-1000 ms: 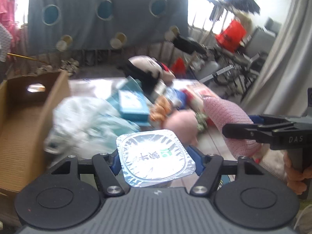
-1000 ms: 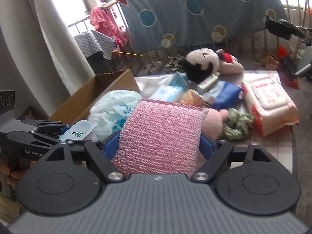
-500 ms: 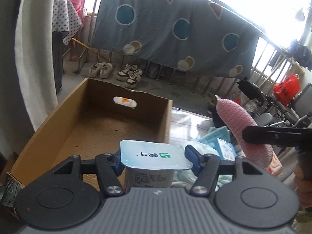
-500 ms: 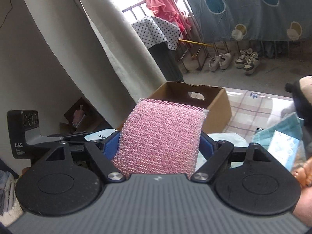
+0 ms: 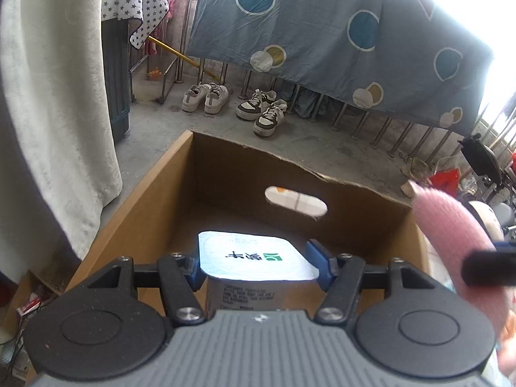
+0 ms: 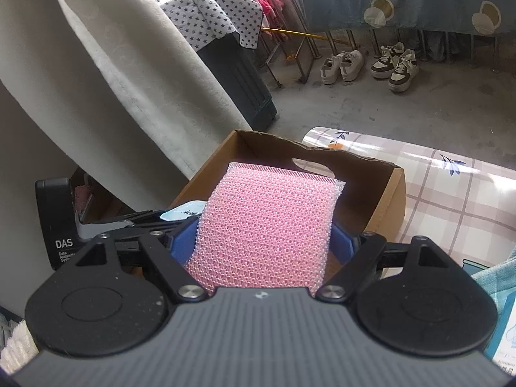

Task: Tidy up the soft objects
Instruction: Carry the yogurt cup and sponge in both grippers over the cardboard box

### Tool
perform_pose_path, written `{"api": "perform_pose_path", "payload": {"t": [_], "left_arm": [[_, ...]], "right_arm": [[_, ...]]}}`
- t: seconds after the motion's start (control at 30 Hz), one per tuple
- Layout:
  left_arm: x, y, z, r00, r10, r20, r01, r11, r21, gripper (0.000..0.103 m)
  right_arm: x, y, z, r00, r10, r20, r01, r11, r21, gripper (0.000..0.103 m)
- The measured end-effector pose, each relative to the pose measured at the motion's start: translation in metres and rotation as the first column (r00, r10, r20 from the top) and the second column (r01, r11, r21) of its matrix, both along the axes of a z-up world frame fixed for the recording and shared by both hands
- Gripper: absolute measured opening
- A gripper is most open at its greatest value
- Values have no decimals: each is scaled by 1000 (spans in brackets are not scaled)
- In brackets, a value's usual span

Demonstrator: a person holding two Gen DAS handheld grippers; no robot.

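Gripper [image 6: 264, 242] around pink sponge [image 6: 267, 225], seemingly above box [image 6: 391, 193].

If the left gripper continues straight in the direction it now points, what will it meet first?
Probably the far wall of the cardboard box, near its handle cutout. The left gripper, shut on the sealed cup, points into the box; depth is unclear.

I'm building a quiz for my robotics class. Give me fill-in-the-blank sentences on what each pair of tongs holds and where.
1. The left tongs are shut on a foil-lidded ____.
2. The right tongs grip a sponge whose colour is ____.
3. Both tongs hang over an open ____ box.
4. The box's far wall has one oval ____ hole.

Missing words: cup; pink; cardboard; handle
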State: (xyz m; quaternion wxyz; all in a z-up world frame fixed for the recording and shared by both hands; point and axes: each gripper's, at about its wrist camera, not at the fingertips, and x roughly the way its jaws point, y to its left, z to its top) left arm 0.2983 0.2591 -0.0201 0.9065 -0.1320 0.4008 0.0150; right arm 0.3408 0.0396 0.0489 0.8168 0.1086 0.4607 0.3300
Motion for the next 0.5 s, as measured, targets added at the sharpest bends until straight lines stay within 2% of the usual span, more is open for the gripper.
{"api": "perform_pose_path", "payload": {"t": [0.17, 0.3, 0.4, 0.47, 0.5], "left_arm": [[32, 0, -29, 999, 22, 25, -23, 999, 41, 64], [53, -3, -54, 996, 58, -66, -51, 994, 99, 65], [50, -2, -54, 997, 54, -52, -48, 993, 111, 66], [47, 0, -48, 998, 52, -47, -47, 992, 114, 74], [46, 1, -45, 997, 61, -47, -55, 992, 117, 74]], "right_arm": [[20, 3, -17, 1000, -6, 15, 6, 1000, -17, 82], [27, 2, -29, 1000, -2, 7, 3, 1000, -23, 82], [26, 3, -36, 1000, 9, 4, -9, 999, -37, 83], [25, 6, -36, 1000, 19, 7, -18, 999, -45, 83], [25, 8, -36, 1000, 24, 7, -23, 998, -52, 83]]}}
